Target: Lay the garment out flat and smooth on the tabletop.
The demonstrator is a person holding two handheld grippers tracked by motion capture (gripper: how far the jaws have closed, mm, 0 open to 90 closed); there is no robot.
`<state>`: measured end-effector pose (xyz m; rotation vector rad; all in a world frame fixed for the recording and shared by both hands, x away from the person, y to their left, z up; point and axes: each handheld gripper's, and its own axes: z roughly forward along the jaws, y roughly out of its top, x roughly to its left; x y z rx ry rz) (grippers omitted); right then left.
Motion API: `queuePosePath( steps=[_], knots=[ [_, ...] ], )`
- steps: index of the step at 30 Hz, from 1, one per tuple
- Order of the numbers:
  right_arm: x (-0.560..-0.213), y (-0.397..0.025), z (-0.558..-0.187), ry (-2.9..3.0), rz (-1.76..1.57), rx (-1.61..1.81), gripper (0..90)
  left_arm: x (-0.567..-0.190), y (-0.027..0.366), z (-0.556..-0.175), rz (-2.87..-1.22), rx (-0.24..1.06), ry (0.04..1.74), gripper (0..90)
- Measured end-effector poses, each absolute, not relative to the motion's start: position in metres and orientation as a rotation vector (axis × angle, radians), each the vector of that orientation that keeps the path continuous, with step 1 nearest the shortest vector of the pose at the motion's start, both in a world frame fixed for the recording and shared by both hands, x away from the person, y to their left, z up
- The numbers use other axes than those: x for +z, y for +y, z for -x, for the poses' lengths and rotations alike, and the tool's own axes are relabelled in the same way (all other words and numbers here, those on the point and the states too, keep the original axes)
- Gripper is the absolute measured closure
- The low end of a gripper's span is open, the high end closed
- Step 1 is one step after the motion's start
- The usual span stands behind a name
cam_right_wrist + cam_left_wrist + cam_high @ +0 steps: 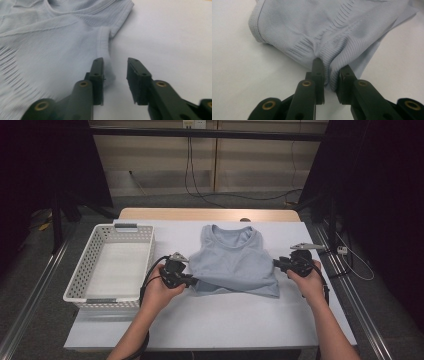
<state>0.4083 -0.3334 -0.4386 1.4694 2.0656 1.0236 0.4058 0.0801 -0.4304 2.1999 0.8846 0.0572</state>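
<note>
A: High view — top [234,262] flat mid-table [215,320], neck at the far end, near hem folded up a bit. Basket [111,267] to its left, well apart.

B: Left gripper [181,278]?

A: At the top's near-left edge. Left gripper view: jaws either side of a bunched fold of the top [332,37], cloth pinched up between them (gap not fully closed, so grasping loosely).

B: Right gripper [284,265]?

A: At the top's right edge. Right gripper view: jaws apart, released; armhole seam of the top [50,45] just past the left jaw, bare table [170,37] between the tips.
</note>
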Motion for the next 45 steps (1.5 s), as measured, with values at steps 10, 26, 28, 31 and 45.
queuePosePath(
  steps=[10, 26, 28, 31, 45],
  knots=[
    [-0.447, -0.326, -0.424, 2.141, -1.427, 0.97, 88.5, -0.428, 0.078, -0.406, -2.184, 0.07, 0.87, 79.5],
    [-0.448, -0.326, -0.43, 2.079, -1.397, 0.887, 74.7, -0.431, 0.072, -0.402, -2.201, 0.076, 0.838, 77.6],
    [-0.444, -0.326, -0.425, 2.068, -1.401, 0.885, 66.2, -0.431, 0.071, -0.402, -2.2, 0.076, 0.838, 75.6],
    [-0.44, -0.327, -0.415, 2.06, -1.39, 0.895, 60.5, -0.43, 0.071, -0.401, -2.211, 0.074, 0.837, 74.3],
    [-0.447, -0.322, -0.371, 2.114, -1.429, 0.871, 50.1, -0.409, 0.078, -0.394, -2.154, 0.097, 0.842, 41.6]
  ],
)
